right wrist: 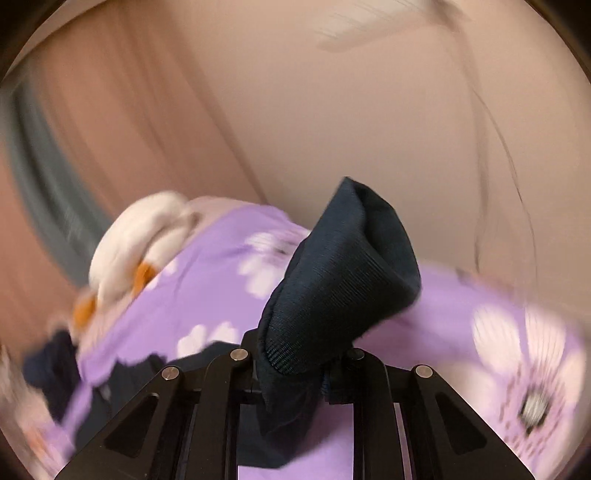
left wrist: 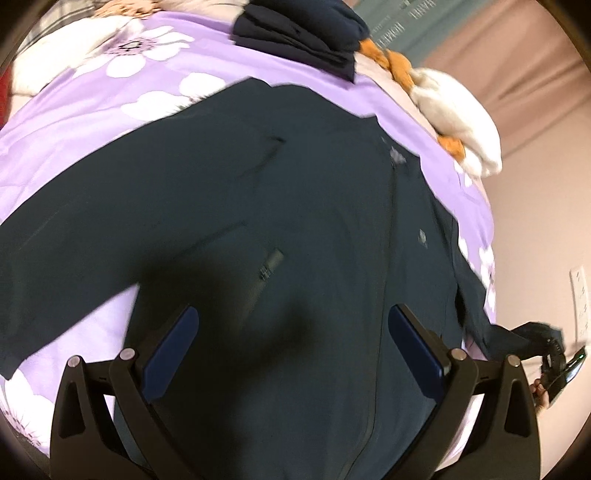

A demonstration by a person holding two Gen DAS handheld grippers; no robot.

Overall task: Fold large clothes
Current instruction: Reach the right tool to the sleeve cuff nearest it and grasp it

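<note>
Dark navy jacket (left wrist: 295,206) lies spread flat on a purple floral bedspread (left wrist: 110,110), front side up w/ centre zip running down toward the left gripper (left wrist: 293,354). Left gripper hovers above the lower jacket body; jaws stand wide apart, blue pads (left wrist: 173,350) clear of the fabric, nothing between them. Its shadow falls on the cloth just ahead of the pads. Right gripper (right wrist: 295,365) has its jaws nearly closed, clamped on the ribbed cuff (right wrist: 343,280) of the jacket sleeve; the cuff sticks up past the fingertips, open end flared, rest of the sleeve bunched down between the finger frames. In the left wrist view the right gripper (left wrist: 557,365) shows at the far right edge, off the side of the bed, w/ dark fabric trailing up to it from the jacket. Behind the jacket: a folded dark garment (left wrist: 303,33) at the far end of the bed, and a white-and-orange cloth item (left wrist: 458,110) near the bed's right edge. Right wrist view is motion-blurred; beige wall (right wrist: 369,110) fills its upper half.
</note>
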